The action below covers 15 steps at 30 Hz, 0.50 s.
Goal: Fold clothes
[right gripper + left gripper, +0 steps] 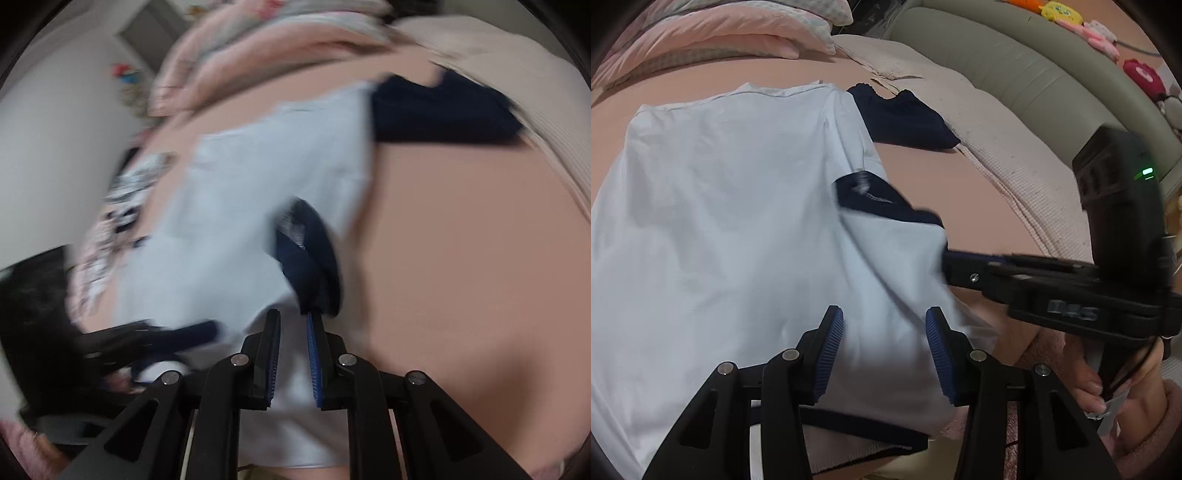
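A pale blue T-shirt [720, 206] with navy trim lies spread on the pink bed sheet [960, 184]. Its right side with the navy sleeve cuff [871, 199] is lifted and folded inward. My left gripper [884, 321] is open over the shirt's near edge, with cloth beneath its fingers. My right gripper [945, 258] reaches in from the right and is shut on the shirt's sleeve side. In the blurred right wrist view my right gripper [293, 321] pinches the shirt [240, 206] just below the navy cuff [310, 258].
A folded navy garment [905, 118] lies beyond the shirt [443, 110]. Pink pillows [720, 33] are piled at the far side. A beige blanket [997, 140] and a grey-green headboard [1034, 66] run along the right. A patterned cloth [122, 206] lies to the left.
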Motion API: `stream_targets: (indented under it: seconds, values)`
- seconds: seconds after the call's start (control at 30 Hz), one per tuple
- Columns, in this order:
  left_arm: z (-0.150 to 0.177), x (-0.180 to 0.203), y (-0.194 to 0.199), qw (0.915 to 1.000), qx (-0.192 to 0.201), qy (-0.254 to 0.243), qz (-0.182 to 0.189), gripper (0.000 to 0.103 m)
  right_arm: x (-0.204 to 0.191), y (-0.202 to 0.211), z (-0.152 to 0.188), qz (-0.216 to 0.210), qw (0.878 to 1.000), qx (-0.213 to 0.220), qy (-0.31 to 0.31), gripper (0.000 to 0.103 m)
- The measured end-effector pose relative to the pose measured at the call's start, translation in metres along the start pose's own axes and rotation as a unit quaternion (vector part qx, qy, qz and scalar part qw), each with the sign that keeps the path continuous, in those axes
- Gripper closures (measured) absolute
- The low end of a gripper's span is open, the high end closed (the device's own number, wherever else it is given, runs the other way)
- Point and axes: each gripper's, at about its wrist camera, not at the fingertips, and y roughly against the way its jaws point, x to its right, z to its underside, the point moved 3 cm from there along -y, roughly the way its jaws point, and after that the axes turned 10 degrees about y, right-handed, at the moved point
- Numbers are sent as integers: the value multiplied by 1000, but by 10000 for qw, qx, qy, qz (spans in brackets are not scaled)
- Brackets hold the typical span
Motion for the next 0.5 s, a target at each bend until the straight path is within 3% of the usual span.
stream_targets:
  seconds: [0.1,0.17,0.2,0.27,0.33,0.4,0.5]
  values:
    - [-1,3,3,9996,11,68,263,60,9,7,0,-122,9993,192,-280,90]
    - [-4,12,2,9989,27,24,462,60,29,14,5,-28,9962,359,-796,89]
    - [-6,17,-1,9992,52,-28,394,60,32,15,8,113,9958,340,-840,90]
    - [-9,24,-9,9998,94,-131,115,60,30,14,15,443,9966,121,-680,90]
    - [-12,19,-20,9989,64,-78,-456,60,22,8,24,691,9964,-295,-395,90]
    - [-13,6,-20,9954,82,160,-946,60,18,-2,34,852,9940,-654,-221,90]
    - [-10,-12,-4,9893,233,452,-1371,60,18,-5,44,1252,9879,-894,-190,88]
